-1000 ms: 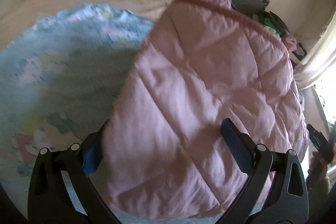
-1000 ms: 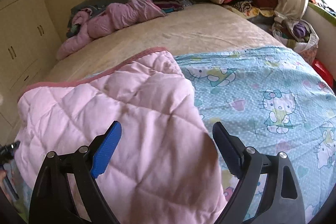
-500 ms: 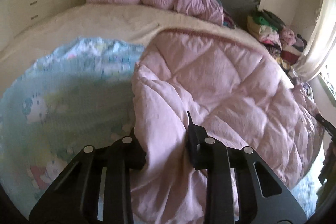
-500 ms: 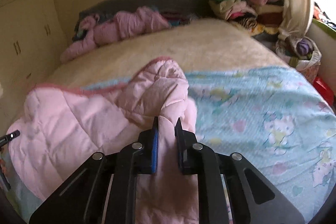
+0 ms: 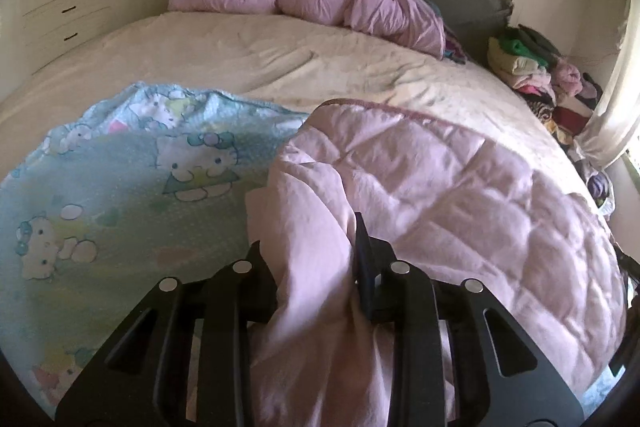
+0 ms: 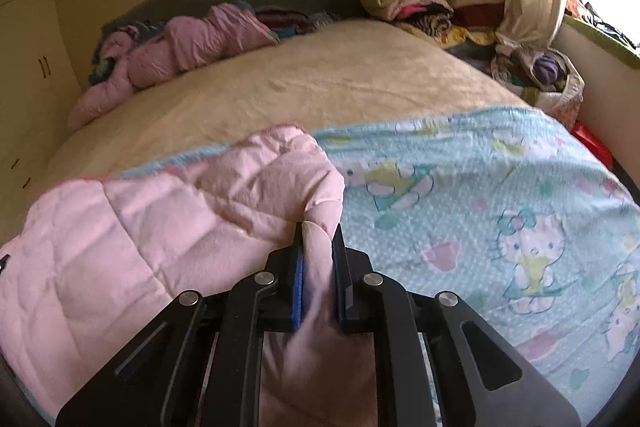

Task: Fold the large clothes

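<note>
- Left wrist view: the left gripper (image 5: 316,259) is clamped nearly closed on a thick bunch of the pink quilt (image 5: 460,195), which fills the narrow gap between its jaws.
- From that grip the quilt spreads ahead and to the right of the jaws, pink side up, its piped edge lying further out on the cream bedspread (image 5: 280,55).
- To the left of the jaws lies the blue cartoon-print side (image 5: 132,179), flat on the bed; whether it is the quilt's own lining or a separate sheet is hard to tell.
- Right wrist view: the right gripper (image 6: 318,247) is likewise pinched almost shut, with a fold of the pink quilt (image 6: 160,227) squeezed between its pads.
- Here the quilt runs ahead and to the left of the jaws, and the blue cartoon-print side (image 6: 480,219) stretches away to the right.
- Step in hand, as I judge it: both near corners are secured, so a fold is starting.
- The next move probably calls for raising both grips together and carrying the edge evenly toward the far piped edge, keeping the hands level so the layers land square.
- A bulky quilt may slip from such pinches, so the grips should stay firm.
</note>
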`<move>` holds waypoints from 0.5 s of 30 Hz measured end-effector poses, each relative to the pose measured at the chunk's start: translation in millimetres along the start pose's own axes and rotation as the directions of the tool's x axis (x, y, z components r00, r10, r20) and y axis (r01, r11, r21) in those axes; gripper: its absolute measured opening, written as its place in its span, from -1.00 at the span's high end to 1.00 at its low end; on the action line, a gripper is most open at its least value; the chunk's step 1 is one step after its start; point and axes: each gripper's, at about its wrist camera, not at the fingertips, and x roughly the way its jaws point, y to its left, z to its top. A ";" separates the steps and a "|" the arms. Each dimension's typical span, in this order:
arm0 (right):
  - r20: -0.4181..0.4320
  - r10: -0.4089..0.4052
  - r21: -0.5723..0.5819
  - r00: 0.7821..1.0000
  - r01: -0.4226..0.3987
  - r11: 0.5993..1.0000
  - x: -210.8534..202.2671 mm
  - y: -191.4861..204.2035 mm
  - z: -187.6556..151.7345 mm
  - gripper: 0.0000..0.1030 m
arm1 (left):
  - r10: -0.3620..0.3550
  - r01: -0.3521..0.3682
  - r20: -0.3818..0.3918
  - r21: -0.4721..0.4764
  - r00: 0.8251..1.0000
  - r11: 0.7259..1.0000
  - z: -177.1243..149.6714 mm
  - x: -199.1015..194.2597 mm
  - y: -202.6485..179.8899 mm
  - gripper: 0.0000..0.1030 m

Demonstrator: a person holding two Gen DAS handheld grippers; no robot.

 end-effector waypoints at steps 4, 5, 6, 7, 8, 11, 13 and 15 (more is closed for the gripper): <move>-0.029 -0.029 -0.023 0.999 0.028 0.999 23.5 6.9 -6.6 0.76 | 0.017 -0.017 -0.024 0.018 1.000 1.000 -1.9 13.5 -1.1 0.54; -0.036 -0.030 -0.021 0.999 0.029 0.999 27.1 7.6 -7.6 0.75 | 0.018 -0.017 -0.029 0.020 0.999 1.000 -2.3 16.2 -1.2 0.52; -0.051 -0.032 -0.021 0.998 0.031 0.999 32.2 8.0 -8.5 0.75 | 0.014 -0.013 -0.031 0.018 0.999 1.000 -3.5 18.9 -0.2 0.51; -0.059 -0.035 -0.019 0.998 0.034 0.999 36.5 7.8 -10.7 0.73 | 0.011 -0.010 -0.029 0.016 1.000 1.000 -5.2 20.2 0.5 0.49; -0.064 -0.030 -0.013 0.997 0.029 0.999 38.5 7.3 -11.9 0.73 | 0.010 -0.010 -0.029 0.015 1.000 1.000 -6.2 21.6 1.2 0.48; -0.075 -0.013 0.017 0.997 0.014 1.000 41.5 1.8 -15.4 0.71 | 0.014 -0.013 -0.035 0.021 0.999 1.000 -8.5 23.4 0.8 0.47; -0.079 -0.013 0.024 0.997 0.015 1.000 41.3 0.9 -16.9 0.69 | 0.010 -0.010 -0.033 0.014 0.999 1.000 -9.7 23.2 1.8 0.46; -0.082 -0.013 0.029 0.997 0.015 0.999 40.7 0.1 -17.4 0.64 | 0.013 -0.013 -0.030 0.015 0.999 1.000 -10.7 21.1 1.7 0.44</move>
